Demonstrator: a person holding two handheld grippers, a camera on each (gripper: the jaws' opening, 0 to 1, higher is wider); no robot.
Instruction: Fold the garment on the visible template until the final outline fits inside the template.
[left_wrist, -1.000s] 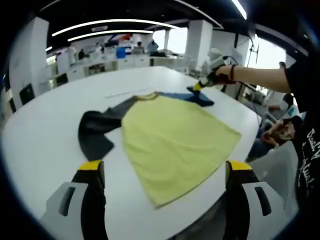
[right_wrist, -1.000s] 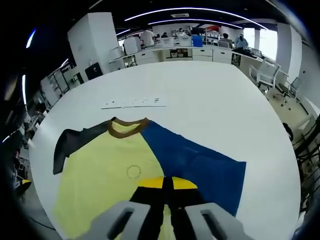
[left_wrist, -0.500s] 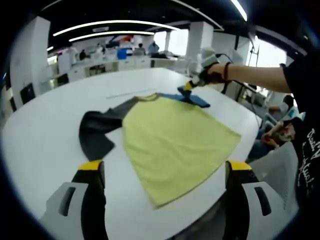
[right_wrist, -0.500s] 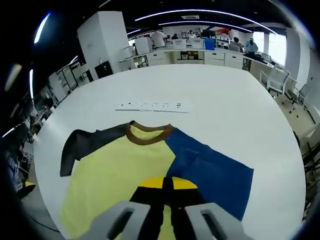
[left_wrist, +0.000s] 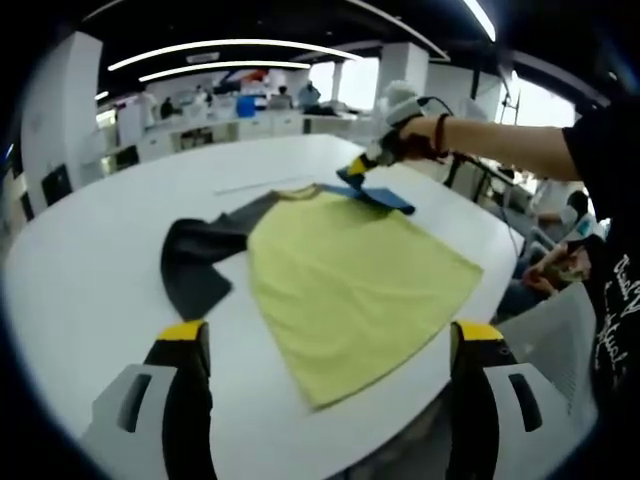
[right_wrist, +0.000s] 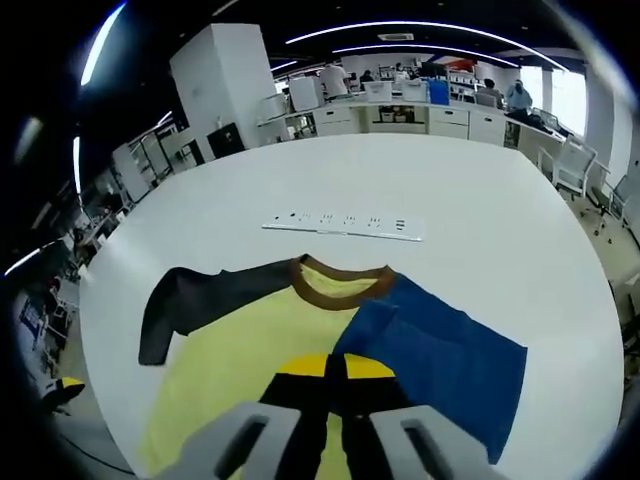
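Note:
A yellow T-shirt with a brown collar lies flat on the white round table. Its dark grey sleeve is spread out to one side. My right gripper is shut on the edge of the blue sleeve and holds that edge up over the shirt near the collar. In the left gripper view the right gripper reaches in from the right, with the blue sleeve hanging from it. My left gripper hovers wide open before the shirt's hem, holding nothing.
A white power strip lies on the table beyond the collar. The table edge runs close by the shirt's hem. A person in dark clothes stands at the right. Office desks line the back.
My right gripper has carried the blue sleeve's edge up and across toward the collar, so the sleeve is more folded over. The left gripper has stayed open and still.

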